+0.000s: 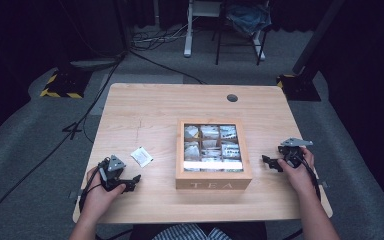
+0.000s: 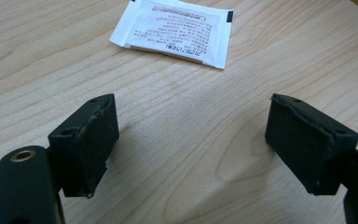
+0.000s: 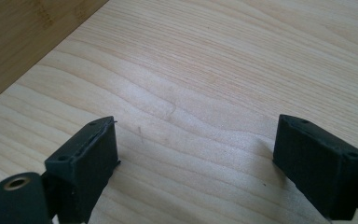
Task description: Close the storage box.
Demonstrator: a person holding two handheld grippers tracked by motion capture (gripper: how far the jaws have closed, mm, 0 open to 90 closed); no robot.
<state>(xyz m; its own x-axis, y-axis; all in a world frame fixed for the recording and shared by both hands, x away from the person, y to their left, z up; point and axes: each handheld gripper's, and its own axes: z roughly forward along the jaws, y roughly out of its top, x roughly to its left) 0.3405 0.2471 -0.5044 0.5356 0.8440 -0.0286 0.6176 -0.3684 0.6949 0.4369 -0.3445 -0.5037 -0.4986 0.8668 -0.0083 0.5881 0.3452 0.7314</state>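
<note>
High view shows your wooden surface (image 1: 150,105) carrying the tea box (image 1: 213,152), lid shut, at centre. Your right hand-held gripper (image 1: 272,163) rests beside it, jaws spread and empty. Your left hand-held gripper (image 1: 132,182) gapes too, near the white tea sachet (image 1: 141,156) lying flat.

My left gripper (image 2: 191,140) hovers low over the wooden table (image 2: 51,56), jaws spread wide with nothing between them. A white printed tea sachet (image 2: 172,30) lies flat just ahead.
</note>
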